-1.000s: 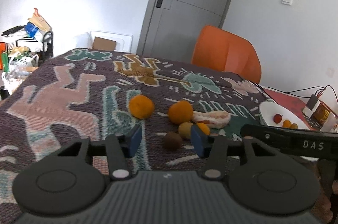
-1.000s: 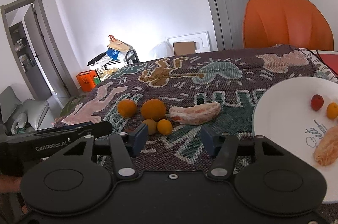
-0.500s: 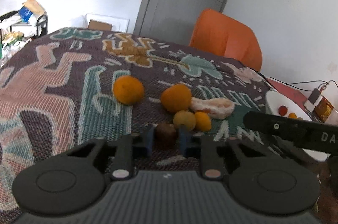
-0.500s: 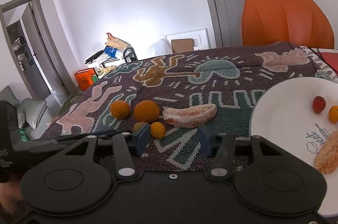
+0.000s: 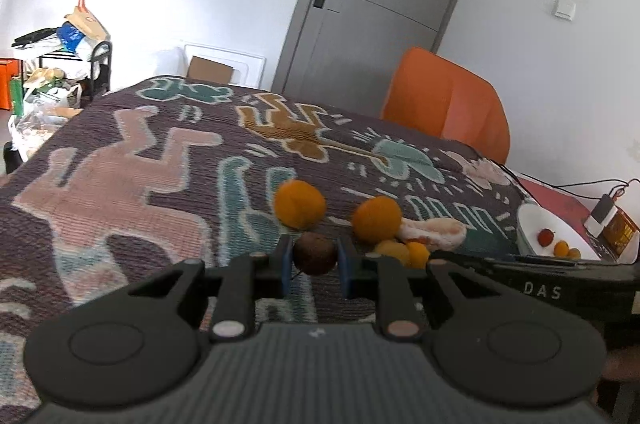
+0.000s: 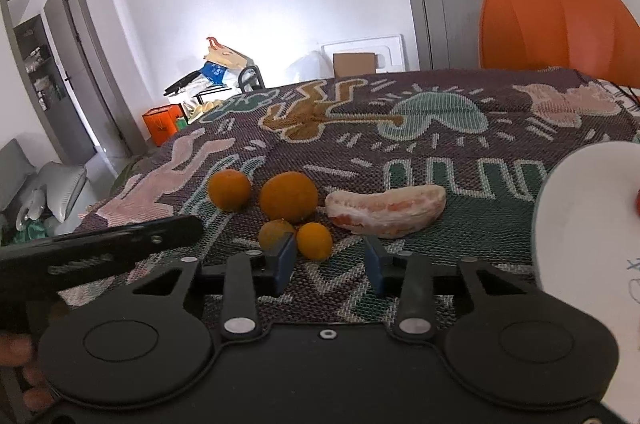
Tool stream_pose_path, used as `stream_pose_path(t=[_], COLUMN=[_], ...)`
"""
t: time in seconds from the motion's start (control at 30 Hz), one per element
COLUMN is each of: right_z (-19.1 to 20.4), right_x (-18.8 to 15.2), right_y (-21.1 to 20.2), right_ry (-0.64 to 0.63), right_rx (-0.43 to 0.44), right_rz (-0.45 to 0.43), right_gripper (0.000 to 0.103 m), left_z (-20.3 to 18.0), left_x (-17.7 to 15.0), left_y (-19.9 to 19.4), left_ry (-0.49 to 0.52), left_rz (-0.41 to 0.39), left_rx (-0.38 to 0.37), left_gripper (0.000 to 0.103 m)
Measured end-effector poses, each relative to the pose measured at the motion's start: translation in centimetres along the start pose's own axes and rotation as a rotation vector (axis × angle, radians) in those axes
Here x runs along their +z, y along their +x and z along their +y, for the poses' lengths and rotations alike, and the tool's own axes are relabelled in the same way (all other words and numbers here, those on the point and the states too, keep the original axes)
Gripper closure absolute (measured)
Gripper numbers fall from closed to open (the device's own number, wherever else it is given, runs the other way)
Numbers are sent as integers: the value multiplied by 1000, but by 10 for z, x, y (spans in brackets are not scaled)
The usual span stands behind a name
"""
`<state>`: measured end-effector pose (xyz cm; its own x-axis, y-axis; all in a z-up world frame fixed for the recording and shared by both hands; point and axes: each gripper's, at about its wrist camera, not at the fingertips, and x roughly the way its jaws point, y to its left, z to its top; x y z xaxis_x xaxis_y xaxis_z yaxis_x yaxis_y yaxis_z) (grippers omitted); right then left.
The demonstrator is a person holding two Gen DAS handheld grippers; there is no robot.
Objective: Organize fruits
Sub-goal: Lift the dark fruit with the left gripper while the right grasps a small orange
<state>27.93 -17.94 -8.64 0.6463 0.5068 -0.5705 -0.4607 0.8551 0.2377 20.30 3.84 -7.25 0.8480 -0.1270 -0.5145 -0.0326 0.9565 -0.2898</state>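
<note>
A patterned cloth (image 5: 168, 160) covers the table. The left gripper (image 5: 314, 266) has its jaws pinching a brown fruit (image 5: 315, 253), at six o'clock from the oranges (image 5: 300, 203). The right gripper (image 6: 330, 260) has its jaws closing, a small orange fruit (image 6: 315, 240) just ahead between them, untouched.

Brown fruit (image 5: 315, 253), orange chair (image 5: 444, 110), white plate (image 5: 532, 224), figure-patterned purple-brown tablecloth (image 5: 160, 160).
</note>
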Motion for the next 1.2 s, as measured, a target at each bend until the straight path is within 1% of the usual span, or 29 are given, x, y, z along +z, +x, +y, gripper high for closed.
stream_pose_path(t=[0.2,0.37,0.43,0.47,0.57,0.7,0.93,1.2], right_z=[2,5,6,7,3,0,-7,-24], right_x=[2,3,3,3,2,-2,-6,-14], right_y=[11,21,23,22,14,0,-35,-63], right_ry=[-3,-8,-14,-13,17,36,62,100], right_rx=[-4,-11,-23,-23,-11,-17,-14,-42], right_rz=[11,25,22,24,16,-7,-63,-107], right_gripper=[66,67,75,83,83,83,83,83], left_z=[13,20,23,23,21,12,-16,-44], left_x=[1,0,0,0,1,1,0,-4], left_y=[-7,-14,-16,-17,-20,-24,-25,-29], left_ry=[-13,-31,-40,-39,-31,-23,19,55], left_rz=[-6,-20,-21,-19,-23,-33,-34,-40], left_rx=[21,22,23,24,20,4,-33,-66], left_gripper=[81,81,81,81,81,81,81,81])
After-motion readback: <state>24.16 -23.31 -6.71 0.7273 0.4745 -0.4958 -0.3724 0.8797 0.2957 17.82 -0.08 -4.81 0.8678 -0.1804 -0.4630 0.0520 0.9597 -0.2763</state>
